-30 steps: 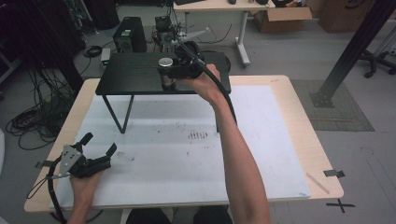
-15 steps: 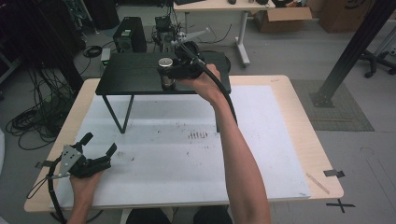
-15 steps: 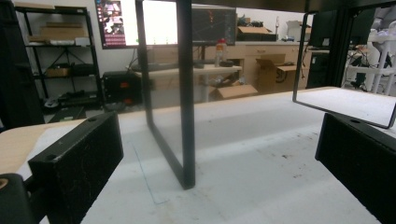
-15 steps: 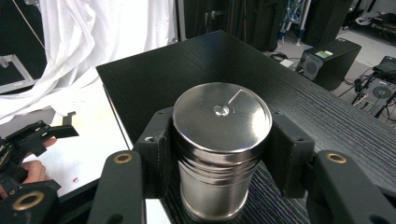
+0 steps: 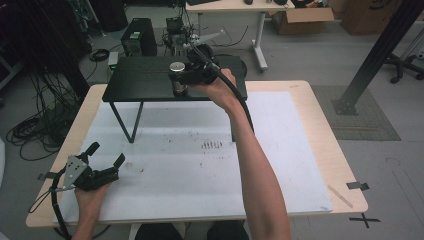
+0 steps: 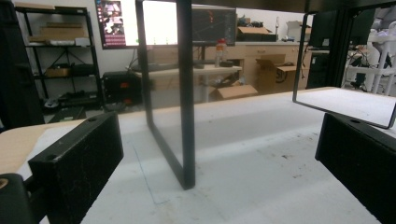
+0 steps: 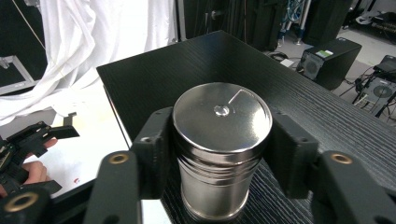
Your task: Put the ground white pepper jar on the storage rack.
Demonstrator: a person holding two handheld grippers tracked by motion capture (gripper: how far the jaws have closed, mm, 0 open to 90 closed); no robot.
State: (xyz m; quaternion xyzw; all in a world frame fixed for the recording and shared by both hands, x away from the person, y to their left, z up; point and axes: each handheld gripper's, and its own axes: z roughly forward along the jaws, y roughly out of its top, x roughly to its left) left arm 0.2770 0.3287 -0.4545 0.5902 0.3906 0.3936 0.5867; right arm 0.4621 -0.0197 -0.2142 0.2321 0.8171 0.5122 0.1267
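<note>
Steel canister [image 7: 219, 149], a shiny cylinder with a flat lid, stands upright on a small black shelf [image 5: 145, 82] that rises on thin metal legs above the white-covered counter [image 5: 295, 160]. It sits near the shelf's front edge, roughly midway along it in the high view [image 5: 177, 76].

Right claw [image 7: 219, 154] reaches in from the side at shelf height, with one black jaw on each side of the canister just under the lid. Its jaws have just been easing apart a little. In the right gripper view the left pad seems to touch the wall, while a thin gap may show at the right pad; I judge the grip to be loosening, though the pads remain close.

Left claw [image 5: 102, 162] rests low at the near left of the counter, well apart from the shelf. Its jaws stand wide with nothing between them [image 6: 205, 154]; beyond them rises a black shelf leg [image 6: 186, 93].

The step looks like setting the canister down on the shelf. To do it well, the base should sit flat before the jaws spread further. Both pads should open evenly so that neither drags the smooth wall sideways. The claw should then draw straight back, level, clear of the lid. Since the front edge is close, any nudge toward the person could tip the canister off.
</note>
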